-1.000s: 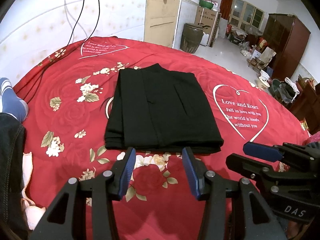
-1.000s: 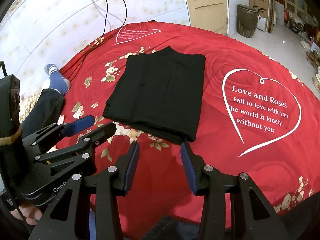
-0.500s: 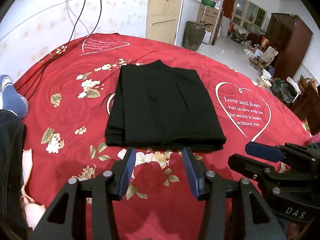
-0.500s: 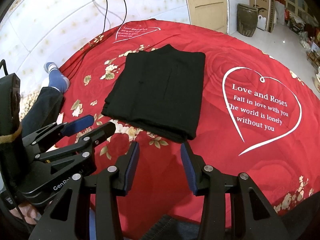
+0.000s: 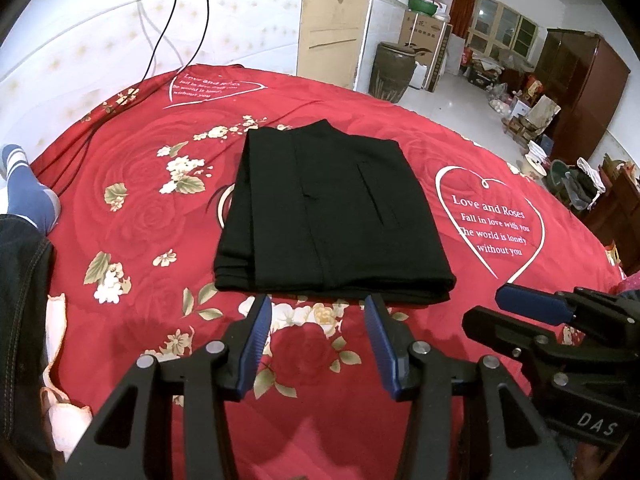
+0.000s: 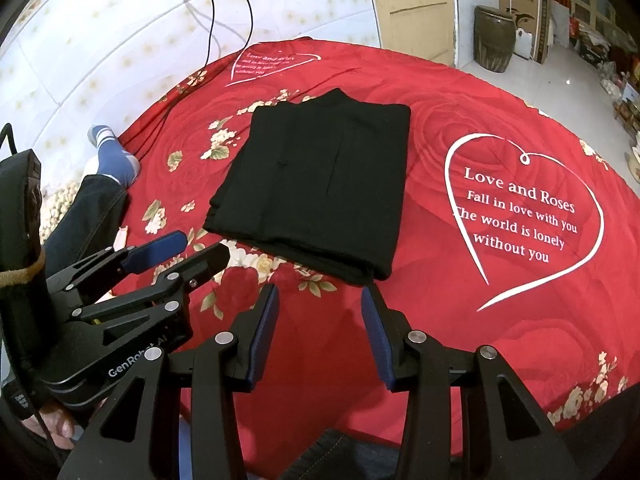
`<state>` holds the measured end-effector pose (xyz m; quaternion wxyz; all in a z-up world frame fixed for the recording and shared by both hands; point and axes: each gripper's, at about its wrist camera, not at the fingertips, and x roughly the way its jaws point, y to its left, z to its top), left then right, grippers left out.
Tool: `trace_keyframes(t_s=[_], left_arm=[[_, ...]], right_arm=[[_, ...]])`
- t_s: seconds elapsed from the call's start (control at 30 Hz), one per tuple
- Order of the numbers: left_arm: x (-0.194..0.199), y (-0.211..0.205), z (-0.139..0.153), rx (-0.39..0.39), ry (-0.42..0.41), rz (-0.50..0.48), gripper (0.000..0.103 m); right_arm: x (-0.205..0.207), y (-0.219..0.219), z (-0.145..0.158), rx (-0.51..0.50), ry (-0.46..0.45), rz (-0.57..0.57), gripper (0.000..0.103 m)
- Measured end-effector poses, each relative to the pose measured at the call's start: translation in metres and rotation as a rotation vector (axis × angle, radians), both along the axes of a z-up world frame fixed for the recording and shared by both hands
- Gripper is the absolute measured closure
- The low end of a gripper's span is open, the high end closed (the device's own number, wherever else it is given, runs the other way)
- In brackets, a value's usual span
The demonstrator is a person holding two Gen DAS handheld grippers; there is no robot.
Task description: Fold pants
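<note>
Pants (image 5: 332, 216) lying folded into a flat black rectangle mid-bed, unchanged over the last second. Left tool (image 5: 316, 320) and right tool (image 6: 318, 312) hovering spread and empty off the near fold; folding looks finished.

The black pants (image 5: 324, 216) lie folded into a compact, roughly rectangular stack, flat on the red rose-printed bedspread (image 5: 132, 216) — layered edges show along the left and near sides, a small peak juts from the far edge, and a pocket slit marks the top layer — nothing touches them
</note>
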<state>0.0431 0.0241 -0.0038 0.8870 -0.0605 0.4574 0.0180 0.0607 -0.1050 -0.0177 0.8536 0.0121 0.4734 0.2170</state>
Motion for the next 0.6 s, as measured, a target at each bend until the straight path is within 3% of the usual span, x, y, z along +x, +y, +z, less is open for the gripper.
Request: trace_keyframes(t_s=[0.6], left_arm=[[0.0004,0.0006,0.0003,0.002,0.001,0.002,0.052]], right_arm=[[0.0009,-0.0011,0.001,0.007,0.003,0.005,0.06]])
